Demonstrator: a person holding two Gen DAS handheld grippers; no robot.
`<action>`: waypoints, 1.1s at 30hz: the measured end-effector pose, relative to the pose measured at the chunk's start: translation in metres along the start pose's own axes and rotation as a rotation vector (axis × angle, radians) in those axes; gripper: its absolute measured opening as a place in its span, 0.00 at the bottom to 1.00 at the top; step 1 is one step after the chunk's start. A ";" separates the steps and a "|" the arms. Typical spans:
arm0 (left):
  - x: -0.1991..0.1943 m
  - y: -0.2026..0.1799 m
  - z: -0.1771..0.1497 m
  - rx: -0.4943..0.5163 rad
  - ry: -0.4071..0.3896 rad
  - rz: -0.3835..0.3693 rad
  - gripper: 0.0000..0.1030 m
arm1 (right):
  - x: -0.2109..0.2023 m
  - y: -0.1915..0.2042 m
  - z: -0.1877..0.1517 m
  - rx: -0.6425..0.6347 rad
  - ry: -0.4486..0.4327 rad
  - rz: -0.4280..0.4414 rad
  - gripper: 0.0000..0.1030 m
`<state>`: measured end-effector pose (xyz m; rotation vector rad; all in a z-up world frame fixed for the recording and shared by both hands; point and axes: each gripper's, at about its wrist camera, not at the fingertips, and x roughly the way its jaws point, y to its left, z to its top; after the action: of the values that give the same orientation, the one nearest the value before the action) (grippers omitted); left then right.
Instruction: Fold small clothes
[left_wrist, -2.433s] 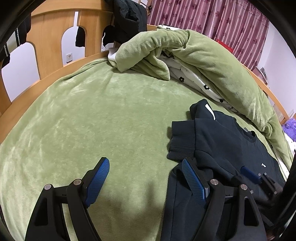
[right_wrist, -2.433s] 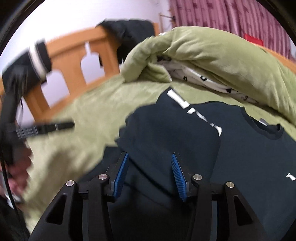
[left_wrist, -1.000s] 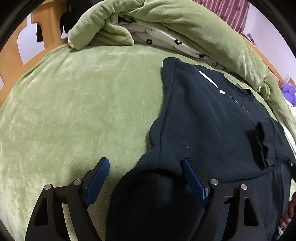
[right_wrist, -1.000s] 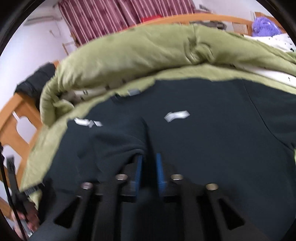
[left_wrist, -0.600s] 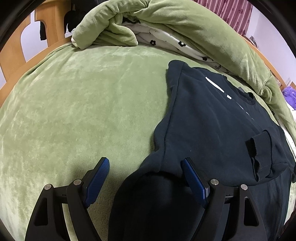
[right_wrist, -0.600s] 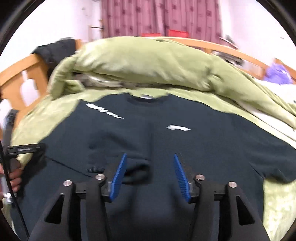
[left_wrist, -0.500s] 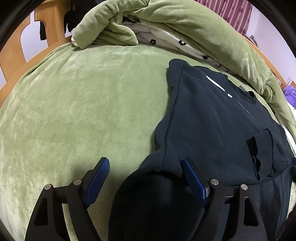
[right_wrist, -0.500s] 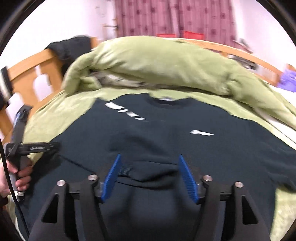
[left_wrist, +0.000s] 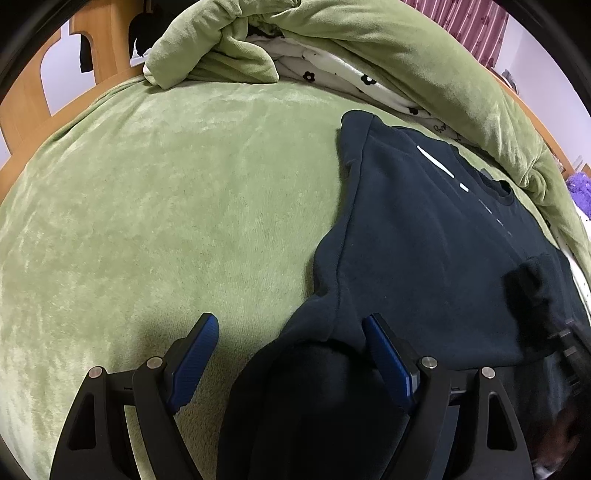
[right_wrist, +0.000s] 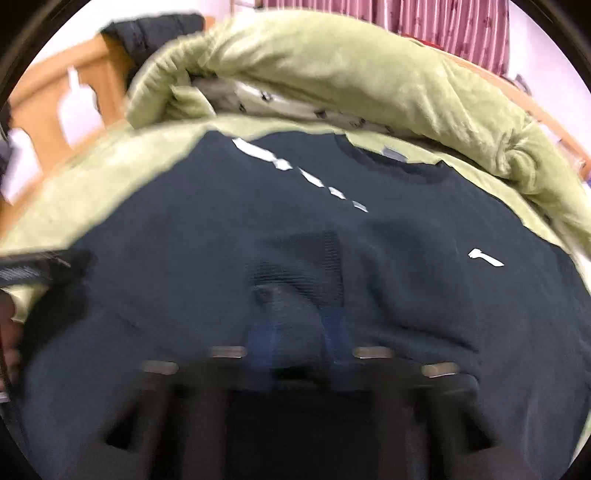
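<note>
right gripper motion-blurred at 6 o'clock, finger gap unreadable; sweatshirt hem cut off by the bottom edge.

The dark sweatshirt is of soft matt cloth with a fine fleecy nap, and its cuff is ribbed knit. The white marks on it look smooth and flat, like print. The green blanket under it is plush, with a short pile that shines a little. The rolled quilt at the far side has the same velvet look; its inner side is thin white cloth with printed black flowers. The bed frame at the far left is smooth varnished wood. The left gripper has matt black plastic arms, blue ribbed pads and small bright metal pins.
</note>
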<state>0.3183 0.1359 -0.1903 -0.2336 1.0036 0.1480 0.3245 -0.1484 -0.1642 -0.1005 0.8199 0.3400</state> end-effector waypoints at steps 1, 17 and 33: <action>0.000 -0.001 0.000 0.005 -0.002 0.005 0.78 | -0.010 -0.011 0.002 0.030 -0.030 -0.001 0.18; -0.004 -0.005 -0.001 0.025 -0.027 0.020 0.78 | -0.079 -0.239 -0.070 0.568 0.036 -0.219 0.34; 0.001 -0.013 -0.004 0.079 -0.044 0.037 0.78 | -0.029 -0.216 -0.051 0.399 0.022 -0.206 0.14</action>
<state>0.3183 0.1221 -0.1912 -0.1394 0.9682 0.1462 0.3436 -0.3705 -0.1869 0.1837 0.8772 -0.0228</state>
